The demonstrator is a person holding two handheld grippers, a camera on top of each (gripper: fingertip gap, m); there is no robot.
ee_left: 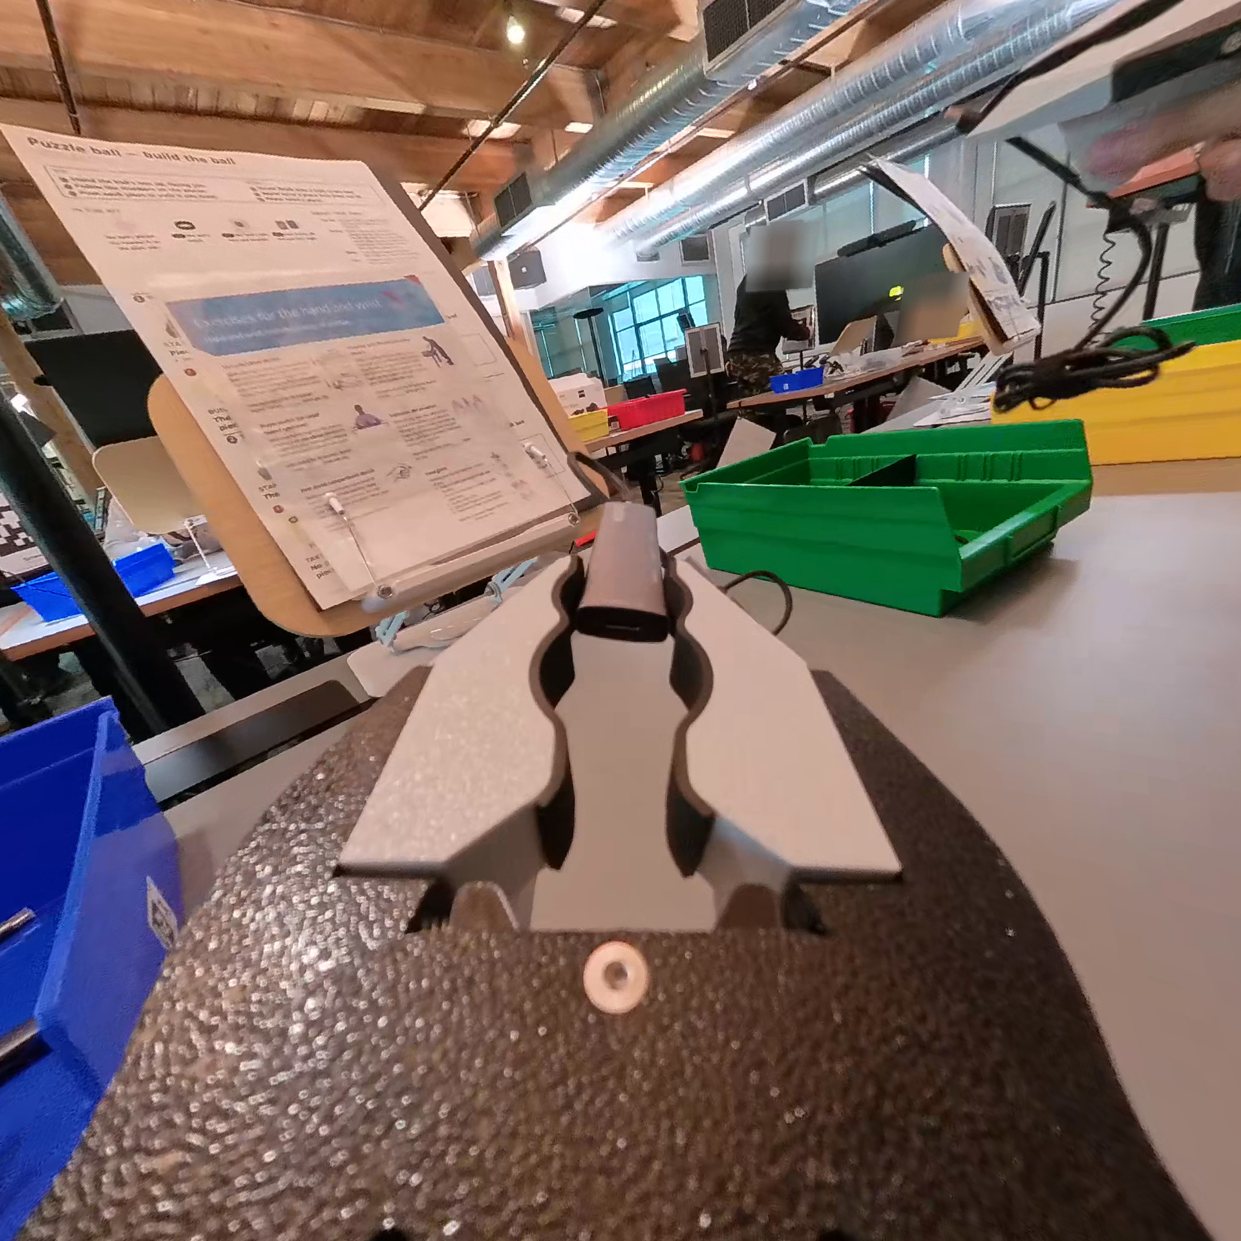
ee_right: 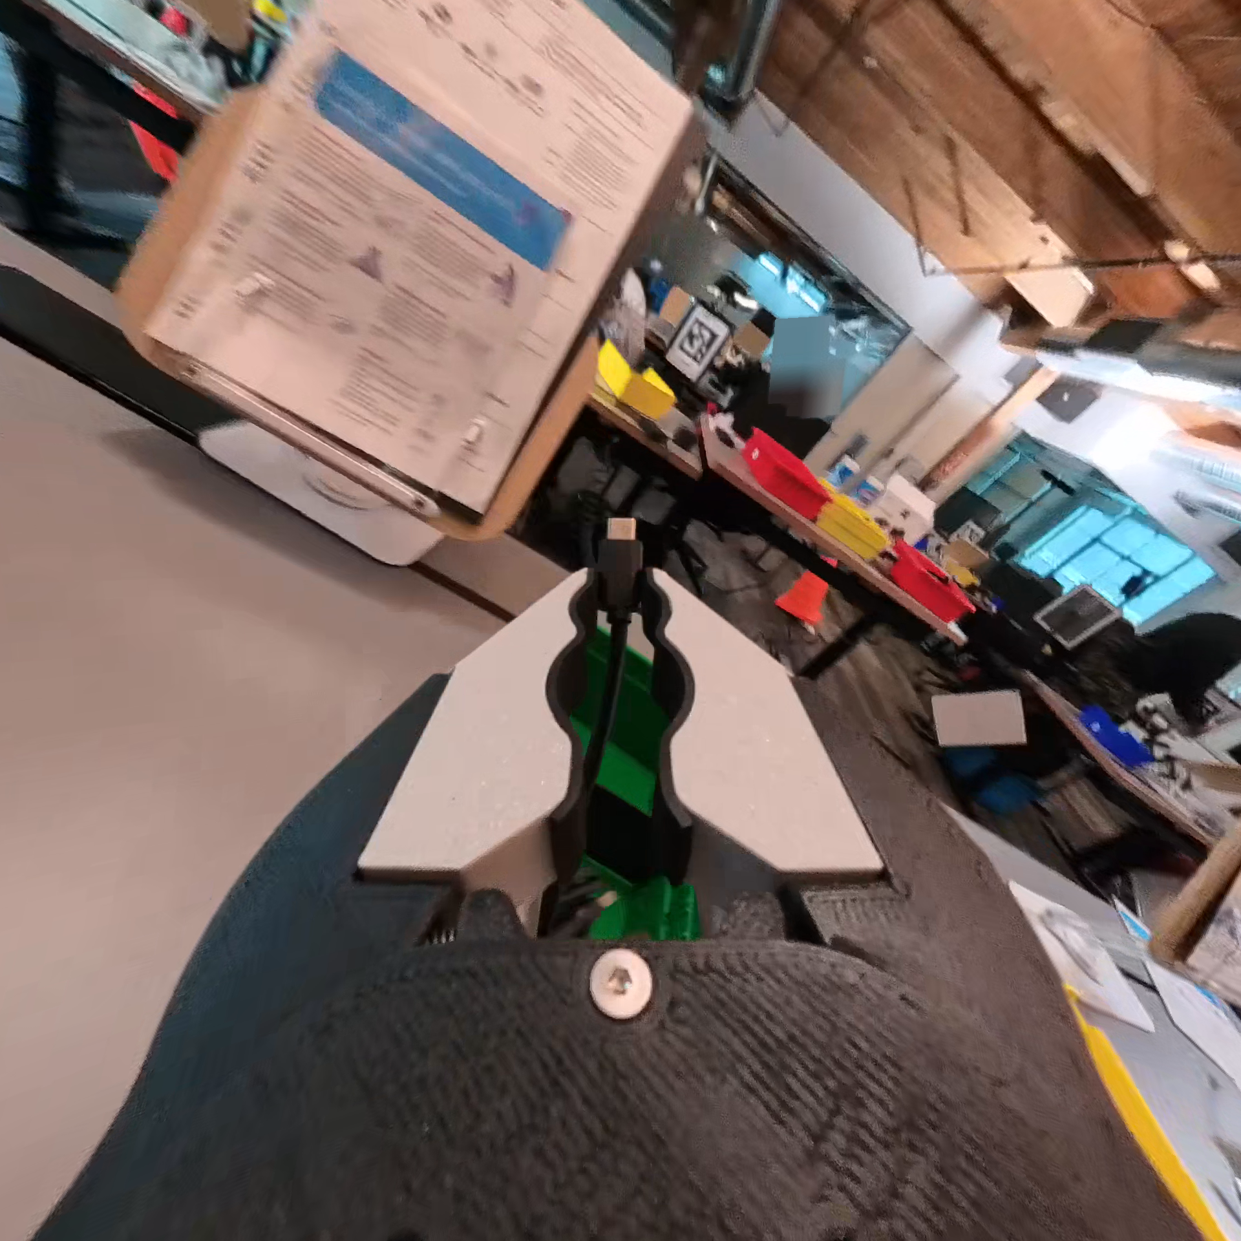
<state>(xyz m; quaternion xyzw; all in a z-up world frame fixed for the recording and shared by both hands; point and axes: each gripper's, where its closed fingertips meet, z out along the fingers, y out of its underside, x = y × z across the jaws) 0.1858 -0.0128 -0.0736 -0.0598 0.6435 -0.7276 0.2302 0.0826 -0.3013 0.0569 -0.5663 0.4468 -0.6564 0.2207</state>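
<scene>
Left wrist view, and the left tool [ee_left: 621, 604] is clamped on a grey adapter block [ee_left: 623, 583], pinched right at the tips with its open port facing back toward the camera. A thin dark cord [ee_left: 772, 591] curls on the grey counter [ee_left: 1007, 705] just past the block. Taking the green bin [ee_left: 893, 517] as our landmark: the block sits up off the counter to the bin's left, with the leaning document stand [ee_left: 302, 376] and its printed sheets farther left again. Behind the bin there's a yellow bin [ee_left: 1141, 409] with a tangle of black cable [ee_left: 1088, 362] draped on its edge. A blue bin [ee_left: 74, 893] sits well apart, at the near left corner.

Over to the right wrist view, and it's heavily tilted and blurred. The right tool [ee_right: 621, 591] is closed on a black cable plug [ee_right: 619, 571], its metal tip poking out beyond the fingers. The cable trails back between them, and the green bin [ee_right: 621, 752] shows directly below through the gap. The document stand [ee_right: 403, 268] looms above the plug, beyond the bin.
</scene>
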